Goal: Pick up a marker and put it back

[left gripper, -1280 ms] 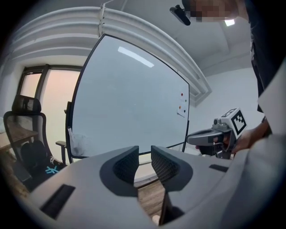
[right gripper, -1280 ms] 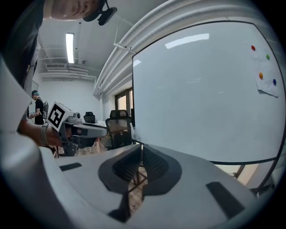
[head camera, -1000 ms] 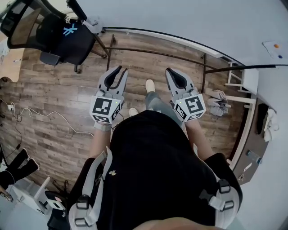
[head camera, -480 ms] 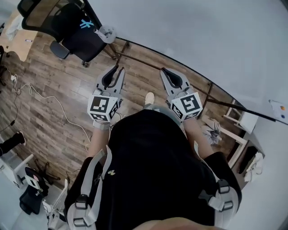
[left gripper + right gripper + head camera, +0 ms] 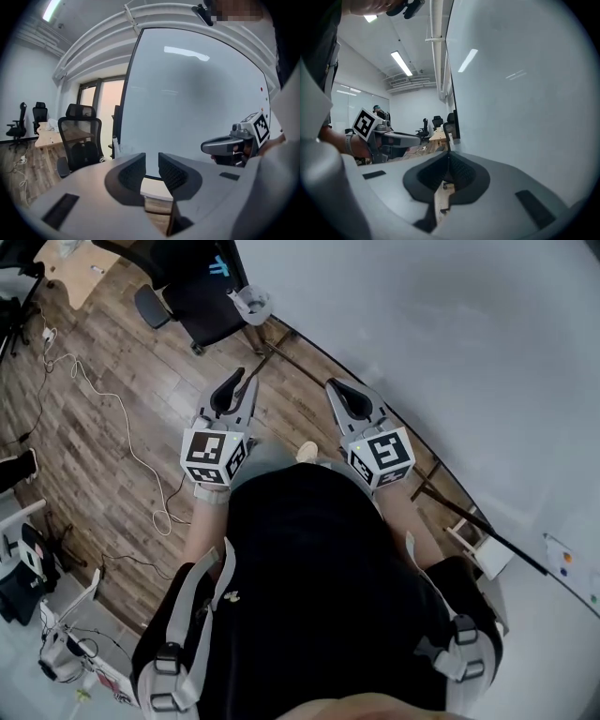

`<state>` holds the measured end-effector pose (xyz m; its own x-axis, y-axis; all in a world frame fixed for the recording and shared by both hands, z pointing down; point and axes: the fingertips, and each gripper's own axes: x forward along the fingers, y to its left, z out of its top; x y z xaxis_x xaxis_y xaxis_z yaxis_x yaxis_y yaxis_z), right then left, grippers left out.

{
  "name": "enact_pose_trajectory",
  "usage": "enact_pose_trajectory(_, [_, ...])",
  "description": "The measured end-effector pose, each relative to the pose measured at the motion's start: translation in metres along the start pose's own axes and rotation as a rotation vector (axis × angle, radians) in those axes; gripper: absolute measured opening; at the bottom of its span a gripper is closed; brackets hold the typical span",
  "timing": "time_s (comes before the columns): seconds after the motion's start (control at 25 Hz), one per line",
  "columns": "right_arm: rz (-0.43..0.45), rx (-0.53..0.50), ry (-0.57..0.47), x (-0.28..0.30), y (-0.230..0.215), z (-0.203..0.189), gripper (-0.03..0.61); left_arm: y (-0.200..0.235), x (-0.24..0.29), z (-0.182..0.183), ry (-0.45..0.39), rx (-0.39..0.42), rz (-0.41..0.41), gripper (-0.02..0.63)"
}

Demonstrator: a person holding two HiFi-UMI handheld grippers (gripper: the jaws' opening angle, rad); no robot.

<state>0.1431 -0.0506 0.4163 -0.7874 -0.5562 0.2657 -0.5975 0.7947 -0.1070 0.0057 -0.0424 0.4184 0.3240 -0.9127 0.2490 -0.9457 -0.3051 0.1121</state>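
Note:
No marker shows in any view. My left gripper [image 5: 249, 381] is held out in front of the person's body, towards a large whiteboard [image 5: 422, 334]. Its jaws stand a narrow gap apart with nothing between them [image 5: 152, 168]. My right gripper [image 5: 330, 386] is beside it at the same height, its pads meeting and holding nothing [image 5: 449, 161]. Each gripper appears in the other's view: the right gripper [image 5: 206, 146] and the left gripper [image 5: 419, 137]. A small grey holder [image 5: 251, 304] sits at the whiteboard's left corner; I cannot tell what it contains.
A black mesh office chair [image 5: 202, 296] stands left of the whiteboard on the wooden floor. A white cable [image 5: 122, 437] snakes across the floor on the left. A light wooden desk [image 5: 80, 259] is at the far left. The whiteboard's metal foot rail [image 5: 281, 352] runs ahead of the grippers.
The head view has swung, so the whiteboard now fills more of the picture and the chair has shifted up and right. Both grippers keep the same pose and the same jaw openings.

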Motion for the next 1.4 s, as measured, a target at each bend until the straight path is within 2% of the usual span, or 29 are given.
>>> enact_pose_trajectory(0.2, [0.029, 0.007, 0.021, 0.025, -0.004, 0.0, 0.017, 0.024, 0.009, -0.006, 0.004, -0.037, 0.046, 0.077])
enact_pose_trajectory(0.36, [0.015, 0.01, 0.034, 0.041, -0.008, 0.004, 0.017, 0.044, 0.02, -0.006, 0.006, -0.043, 0.039, 0.077])
enact_pose_trajectory(0.64, [-0.047, 0.018, 0.07, 0.076, -0.012, 0.016, 0.018, 0.083, 0.041, 0.007, 0.014, -0.042, -0.025, 0.077])
enact_pose_trajectory(1.4, [-0.245, 0.057, 0.075, 0.14, -0.017, 0.021, 0.017, 0.149, 0.101, -0.01, 0.068, -0.027, -0.238, 0.077])
